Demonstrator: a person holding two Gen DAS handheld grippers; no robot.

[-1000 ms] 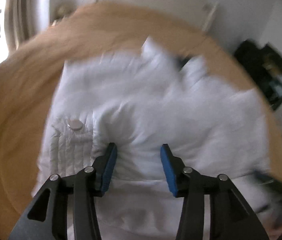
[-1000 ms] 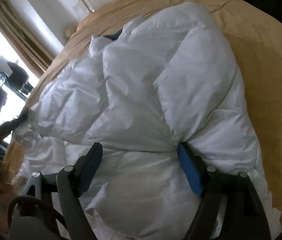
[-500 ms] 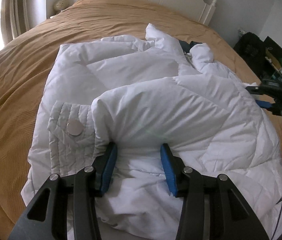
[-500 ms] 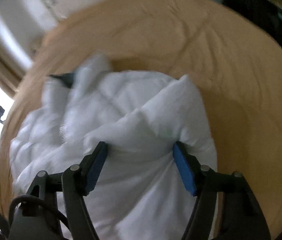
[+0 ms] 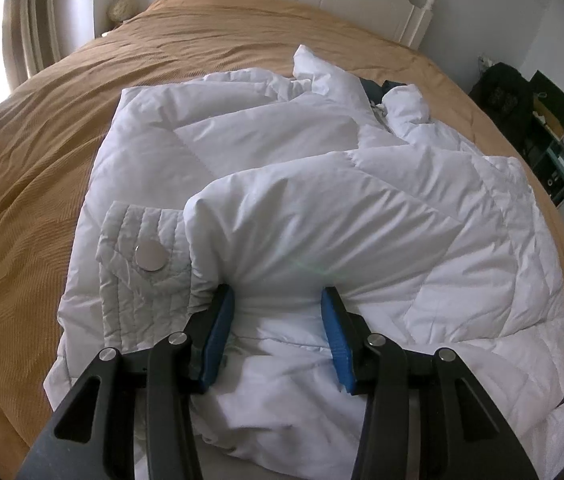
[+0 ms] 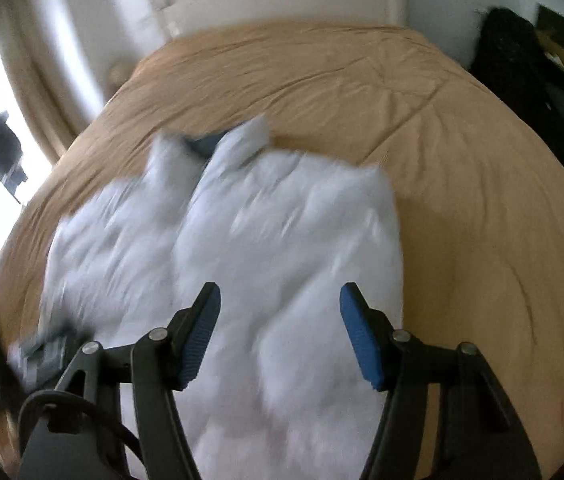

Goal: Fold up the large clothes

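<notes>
White jacket motion-blurred in right view; hem cut off below.

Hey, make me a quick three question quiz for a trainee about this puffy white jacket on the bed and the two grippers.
1. True or false: the left gripper pinches a fold of the white jacket.
2. What colour is the bedspread? A green, B tan, C grey.
3. Fill in: beside the left gripper's fingertips, the jacket's quilted cuff carries a round silver ____.

Key
1. True.
2. B.
3. Snap button.
</notes>
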